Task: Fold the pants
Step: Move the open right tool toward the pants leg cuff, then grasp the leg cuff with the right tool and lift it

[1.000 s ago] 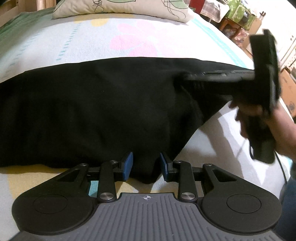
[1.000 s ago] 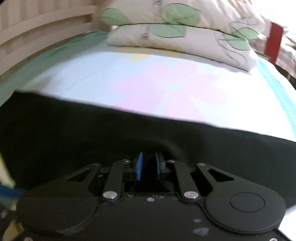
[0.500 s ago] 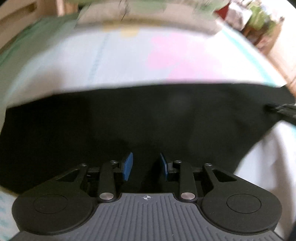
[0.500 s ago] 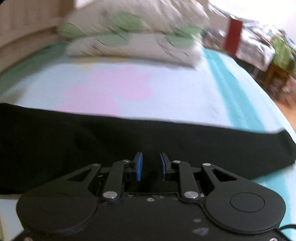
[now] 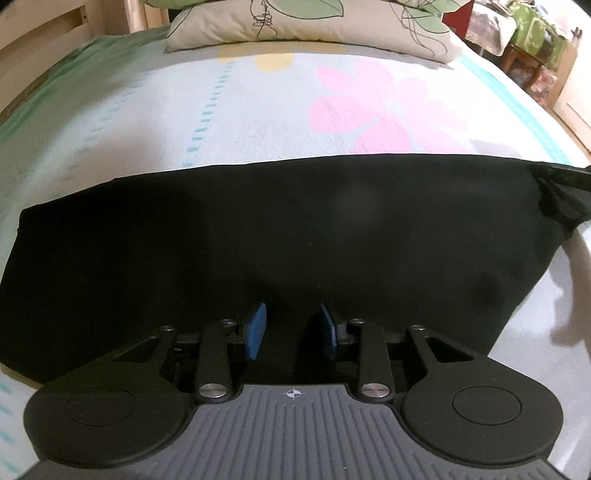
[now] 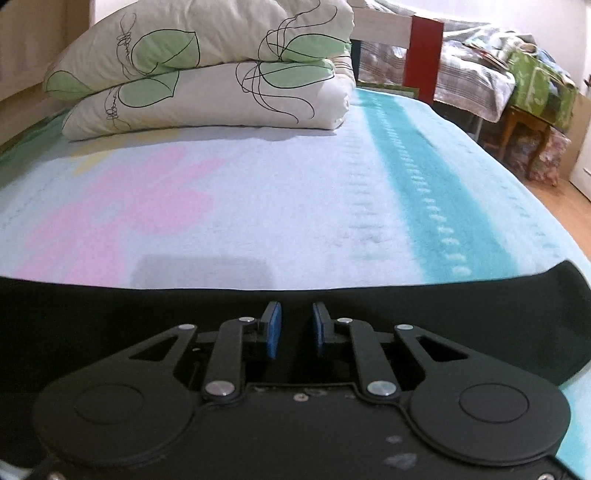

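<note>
Black pants (image 5: 280, 236) lie flat across the flowered bed sheet (image 5: 258, 110). In the left wrist view my left gripper (image 5: 293, 332) hovers over the near part of the pants with its blue pads apart and nothing between them. In the right wrist view the pants (image 6: 110, 317) run as a black band across the frame, ending at a rounded tip on the right. My right gripper (image 6: 295, 328) is over the band with a gap between its blue pads, empty. The other gripper's tip (image 5: 569, 173) shows at the pants' right end.
Two stacked leaf-print pillows (image 6: 207, 74) lie at the head of the bed. A wooden headboard (image 5: 44, 33) stands at the far left. To the right of the bed are a second bed (image 6: 461, 77), a wooden stool (image 6: 524, 125) and bare wooden floor (image 6: 561, 214).
My left gripper has moved left along the pants, so the right gripper slid out to the frame's right edge. My right gripper has swung right toward the pants' end and its pads have opened wider.
</note>
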A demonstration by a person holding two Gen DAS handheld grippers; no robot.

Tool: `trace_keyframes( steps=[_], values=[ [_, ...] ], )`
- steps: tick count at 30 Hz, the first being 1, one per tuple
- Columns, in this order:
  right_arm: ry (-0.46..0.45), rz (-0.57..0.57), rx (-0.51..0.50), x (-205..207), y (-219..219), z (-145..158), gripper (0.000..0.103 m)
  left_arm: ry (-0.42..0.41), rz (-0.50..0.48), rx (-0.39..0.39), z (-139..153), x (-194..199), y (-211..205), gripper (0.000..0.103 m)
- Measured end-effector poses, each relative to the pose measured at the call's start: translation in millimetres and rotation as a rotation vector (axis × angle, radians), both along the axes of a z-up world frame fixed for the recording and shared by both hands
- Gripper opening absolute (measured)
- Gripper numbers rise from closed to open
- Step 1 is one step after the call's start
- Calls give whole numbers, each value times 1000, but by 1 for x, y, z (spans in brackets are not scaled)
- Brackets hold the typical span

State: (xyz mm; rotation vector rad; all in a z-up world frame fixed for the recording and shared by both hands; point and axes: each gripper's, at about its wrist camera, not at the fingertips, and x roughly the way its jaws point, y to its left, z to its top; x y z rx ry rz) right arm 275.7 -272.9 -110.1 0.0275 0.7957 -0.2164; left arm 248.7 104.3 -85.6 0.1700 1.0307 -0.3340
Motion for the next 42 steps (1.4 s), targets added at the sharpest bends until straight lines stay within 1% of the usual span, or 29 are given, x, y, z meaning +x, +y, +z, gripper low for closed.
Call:
trace_keyframes(
  steps=[3, 6, 7, 8, 9, 11, 12, 13, 15, 17, 18, 19, 20, 21, 22, 23, 24, 26, 27, 29, 33, 36, 38, 40, 42],
  values=[
    [3, -16, -35, -7, -23, 1, 15, 18, 10, -15, -1, 6, 0, 33],
    [13, -52, -12, -6, -60, 5, 15, 19, 17, 4, -2, 8, -4, 32],
    [18, -71, -21, -7, -68, 6, 18, 15, 18, 14, -1, 8, -7, 32],
    [15, -94, -30, -9, -75, 9, 27, 11, 15, 21, 1, 7, -9, 31],
    [-10, -114, -9, -17, -85, 15, 27, 12, 12, 21, 4, 7, -11, 31],
    [-67, -118, 68, -38, -99, 26, 27, 19, 16, -12, 12, 6, -15, 30],
    [-75, -113, 69, -46, -102, 28, 27, 12, 8, -36, 17, 6, -21, 30],
    [-72, -98, 53, -55, -103, 29, 27, 2, -8, -47, 22, 6, -28, 30],
    [-35, -72, 17, -64, -106, 23, 26, -26, -51, -36, 29, 7, -50, 31],
    [25, -104, -39, -67, -116, 10, 26, -44, -90, -27, 31, 10, -72, 31],
    [9, -146, -42, -70, -126, 6, 26, -43, -104, -20, 29, 13, -83, 31],
    [-14, -198, -22, -73, -138, 5, 25, -38, -107, -10, 25, 15, -91, 31],
    [-26, -241, 0, -76, -148, 6, 22, -25, -108, 3, 21, 18, -99, 31],
    [-43, -280, 38, -78, -158, 8, 22, -9, -112, 13, 15, 22, -104, 31],
    [-53, -302, 63, -80, -163, 11, 24, 6, -115, 28, 9, 25, -110, 31],
    [-63, -314, 68, -83, -166, 13, 29, 18, -116, 47, 3, 27, -113, 31],
    [-82, -322, 64, -88, -166, 18, 30, 20, -122, 66, -3, 27, -114, 32],
    [-122, -327, 80, -101, -166, 26, 40, -3, -147, 91, -3, 27, -117, 33],
    [-121, -328, 92, -108, -167, 28, 42, -1, -152, 101, -3, 27, -118, 33],
    [-114, -355, 147, -120, -174, 27, 46, 8, -154, 109, -3, 29, -119, 33],
    [-54, -399, 291, -136, -184, 12, 48, 23, -151, 116, -1, 33, -120, 33],
    [-117, -420, 355, -137, -192, 7, 50, 23, -151, 128, 0, 31, -122, 33],
    [-150, -453, 456, -135, -203, 5, 53, 22, -154, 137, 0, 27, -124, 33],
    [-181, -491, 533, -131, -211, 2, 54, 23, -154, 140, 0, 27, -125, 33],
    [-194, -510, 561, -128, -216, 1, 54, 26, -153, 136, 0, 26, -125, 33]
  ],
)
